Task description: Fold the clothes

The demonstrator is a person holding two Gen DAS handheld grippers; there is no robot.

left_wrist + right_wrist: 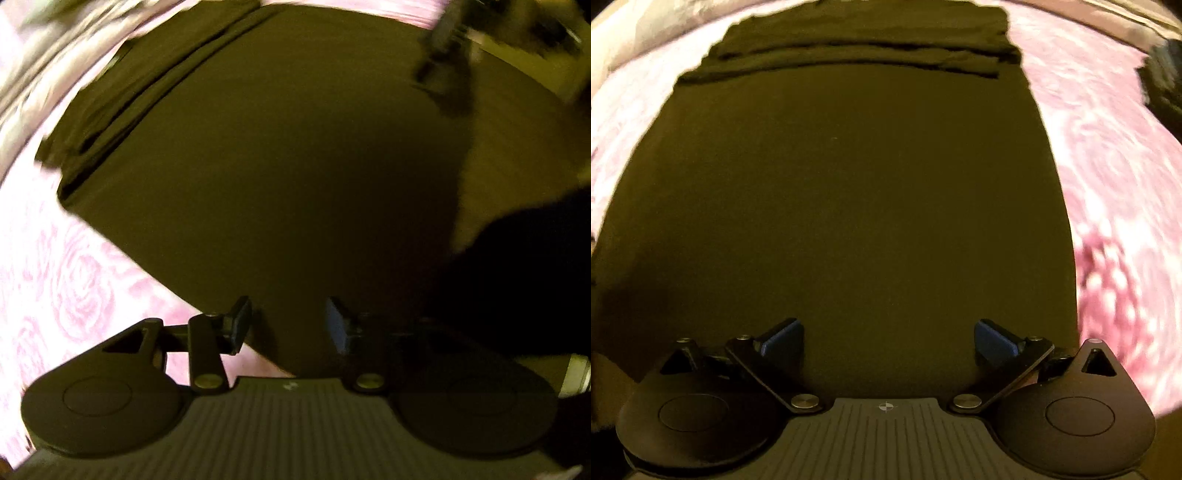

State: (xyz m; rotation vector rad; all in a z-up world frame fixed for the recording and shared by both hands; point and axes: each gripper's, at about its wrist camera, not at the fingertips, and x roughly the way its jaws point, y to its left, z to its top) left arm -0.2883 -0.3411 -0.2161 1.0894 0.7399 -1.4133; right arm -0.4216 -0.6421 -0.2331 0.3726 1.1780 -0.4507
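A dark olive garment (277, 166) lies spread flat on the bed and fills most of both views. Its far end is doubled over into a layered band (868, 48), which shows as ridges at the upper left of the left wrist view. My left gripper (290, 325) hovers over the garment's near edge, open by a moderate gap with nothing between the pads. My right gripper (888, 338) stands wide open above the plain cloth (849, 203), its blue pads (993, 338) clear of the fabric. The right gripper also appears blurred at the top right of the left wrist view (443, 55).
A pink rose-patterned sheet (55, 277) lies under the garment and shows on its right (1108, 166). A dark sleeve (517, 277) crosses the right of the left wrist view. A dark blurred object (1163, 81) sits on the sheet at far right.
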